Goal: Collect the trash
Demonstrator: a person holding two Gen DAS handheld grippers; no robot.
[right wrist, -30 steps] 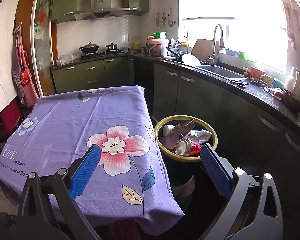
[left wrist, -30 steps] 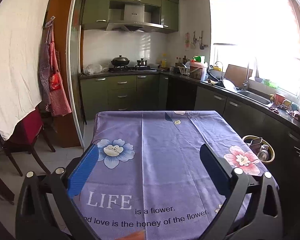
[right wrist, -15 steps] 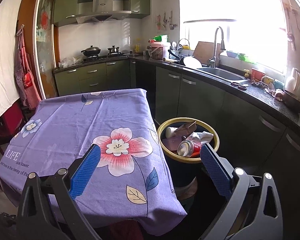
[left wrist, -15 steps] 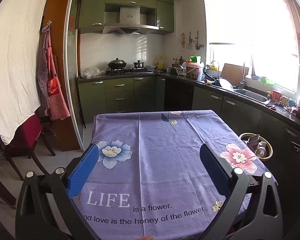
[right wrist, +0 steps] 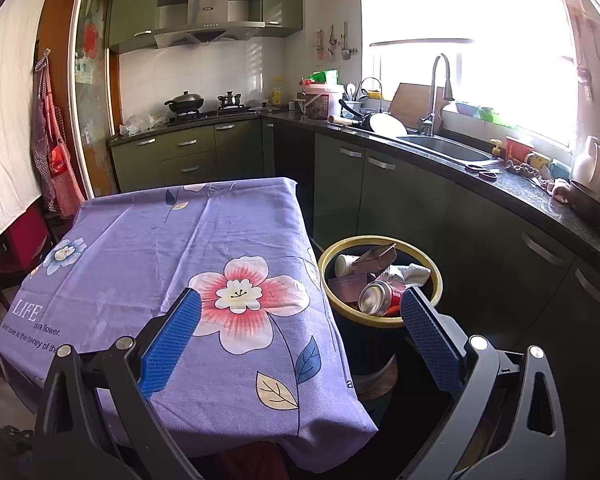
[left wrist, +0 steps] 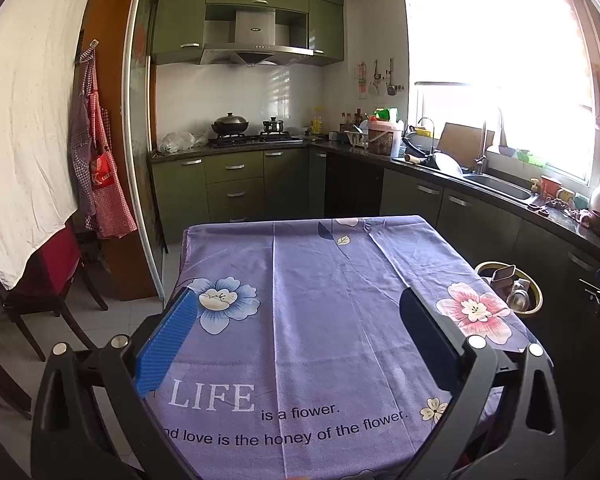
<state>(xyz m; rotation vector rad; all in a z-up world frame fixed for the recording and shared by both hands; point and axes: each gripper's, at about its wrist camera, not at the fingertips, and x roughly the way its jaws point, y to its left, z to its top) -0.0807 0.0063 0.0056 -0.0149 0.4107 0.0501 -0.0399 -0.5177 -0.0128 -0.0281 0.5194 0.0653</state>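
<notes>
Trash all binned, both tools empty – the collecting looks finished.

Left wrist view: the left tool (left wrist: 296,332) gapes wide over the bare purple cloth of the table (left wrist: 320,280); the bin (left wrist: 534,308) sits at right of frame. Right wrist view: the right tool (right wrist: 300,332), wide too, hangs over the table's corner – the bin, right of centre, holds a can (right wrist: 376,297), paper cup (right wrist: 346,265), carton and tissue (nothing left to grasp, I judge).
</notes>
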